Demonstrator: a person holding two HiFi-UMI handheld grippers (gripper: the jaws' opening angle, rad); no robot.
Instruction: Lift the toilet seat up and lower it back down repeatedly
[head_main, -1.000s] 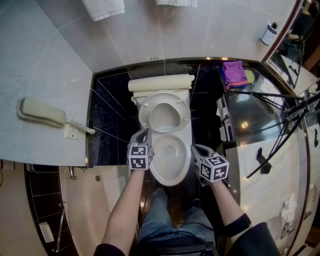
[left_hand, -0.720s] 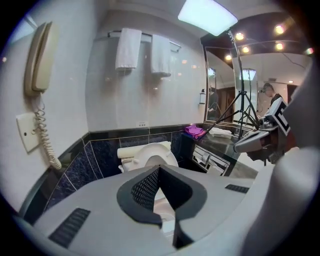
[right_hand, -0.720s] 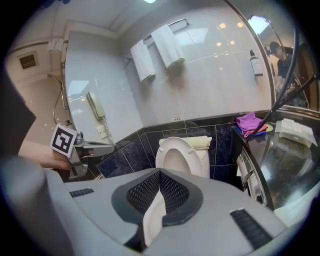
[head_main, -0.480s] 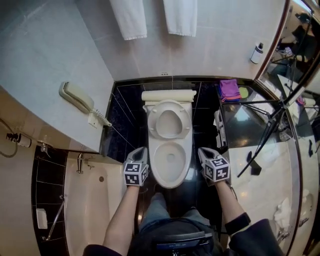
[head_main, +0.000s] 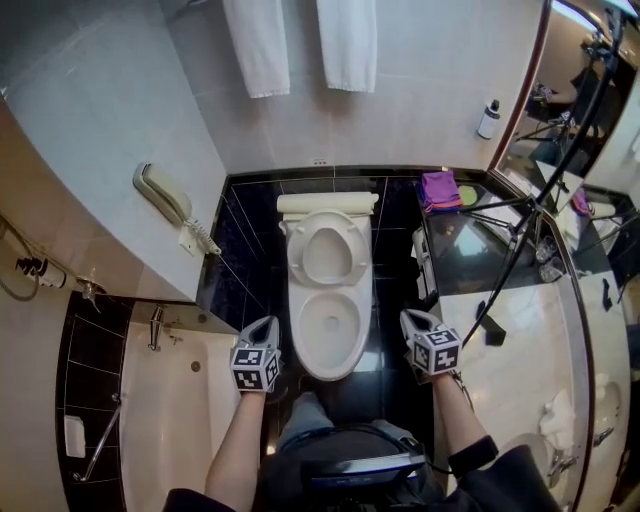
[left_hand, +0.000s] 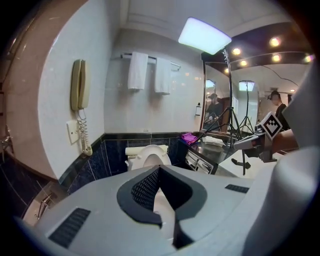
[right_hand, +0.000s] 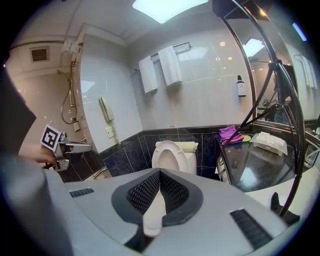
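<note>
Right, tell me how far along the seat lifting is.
Done: the toilet seat stands raised against the tank, leaving the bowl open. In hand: nothing. The left gripper and right gripper are shut and empty, one on either side of the bowl and clear of it. Left: lowering the seat again, then further lifts.

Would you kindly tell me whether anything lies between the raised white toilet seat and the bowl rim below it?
Nothing visible does. The raised white toilet seat stands upright at the back, and the white ceramic bowl rim is bare.
</note>
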